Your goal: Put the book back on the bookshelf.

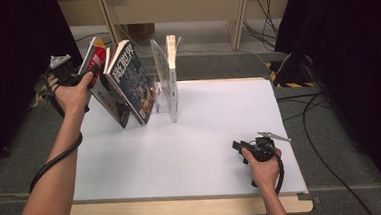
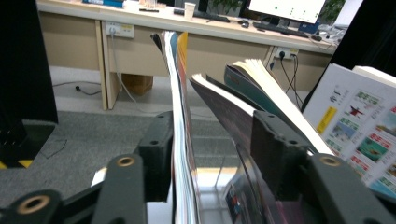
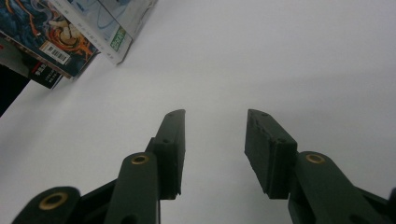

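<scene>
Several books stand in a leaning row at the back left of the white table (image 1: 205, 136): a red-covered one (image 1: 98, 54), a dark blue illustrated one (image 1: 136, 86) and an upright white one (image 1: 172, 78). My left gripper (image 1: 92, 72) is up at the top of the red book. In the left gripper view its jaws (image 2: 212, 126) stand wide apart, with the thin book's edge (image 2: 180, 93) running close along the left jaw and a dark cover (image 2: 224, 112) also between them; neither pad presses. My right gripper (image 1: 243, 147) rests near the front right, open (image 3: 215, 116) over bare table.
A white illustrated cover (image 2: 359, 121) stands to the right of the row. Black curtains flank the table, cables (image 1: 321, 144) lie on the floor at the right, and a wooden desk (image 1: 172, 8) runs behind. The table's wooden front edge (image 1: 184, 208) is close to the person.
</scene>
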Available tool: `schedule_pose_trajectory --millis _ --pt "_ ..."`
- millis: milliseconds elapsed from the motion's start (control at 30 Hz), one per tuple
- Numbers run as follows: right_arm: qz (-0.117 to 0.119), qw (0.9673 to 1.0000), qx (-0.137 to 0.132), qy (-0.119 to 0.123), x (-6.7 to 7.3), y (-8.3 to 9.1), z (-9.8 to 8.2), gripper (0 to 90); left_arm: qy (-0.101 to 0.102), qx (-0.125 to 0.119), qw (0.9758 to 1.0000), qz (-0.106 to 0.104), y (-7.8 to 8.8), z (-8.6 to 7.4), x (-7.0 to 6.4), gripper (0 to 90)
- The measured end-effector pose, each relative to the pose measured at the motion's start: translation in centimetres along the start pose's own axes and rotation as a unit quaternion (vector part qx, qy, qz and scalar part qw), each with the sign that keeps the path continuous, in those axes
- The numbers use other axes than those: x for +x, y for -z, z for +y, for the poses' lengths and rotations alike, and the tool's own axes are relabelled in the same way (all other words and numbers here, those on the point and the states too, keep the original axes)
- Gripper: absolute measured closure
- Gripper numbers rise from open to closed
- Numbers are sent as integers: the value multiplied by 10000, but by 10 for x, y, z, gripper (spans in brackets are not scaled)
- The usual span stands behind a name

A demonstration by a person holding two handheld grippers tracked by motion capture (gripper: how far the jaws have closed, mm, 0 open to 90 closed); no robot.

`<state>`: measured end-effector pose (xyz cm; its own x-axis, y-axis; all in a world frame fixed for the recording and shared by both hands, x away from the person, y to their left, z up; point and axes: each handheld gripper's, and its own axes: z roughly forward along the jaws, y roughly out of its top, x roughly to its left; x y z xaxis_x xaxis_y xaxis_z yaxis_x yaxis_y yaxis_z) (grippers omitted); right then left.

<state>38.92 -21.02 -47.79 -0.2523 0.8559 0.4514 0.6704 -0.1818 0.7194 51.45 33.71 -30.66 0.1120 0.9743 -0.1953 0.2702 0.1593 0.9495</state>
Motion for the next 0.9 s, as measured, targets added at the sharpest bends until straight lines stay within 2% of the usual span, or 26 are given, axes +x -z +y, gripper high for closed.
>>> schedule_pose_trajectory --millis 67,167,333,700,900 --pt "-22 10000 -42 -36 -2 2 1 591 135 20 9999 19 7 -3 0 467" --pt "-62 9999 -66 -61 -7 4 2 590 213 18 9997 71 20 -12 2 443" --pt "-109 9999 -97 -61 -8 6 2 590 142 22 9999 19 31 -21 4 429" --pt "-132 9998 -125 -35 -4 8 2 591 43 13 10000 23 57 -28 13 418" --pt "-161 9997 -165 10 -2 11 3 591 23 89 10000 -40 70 -41 16 416"
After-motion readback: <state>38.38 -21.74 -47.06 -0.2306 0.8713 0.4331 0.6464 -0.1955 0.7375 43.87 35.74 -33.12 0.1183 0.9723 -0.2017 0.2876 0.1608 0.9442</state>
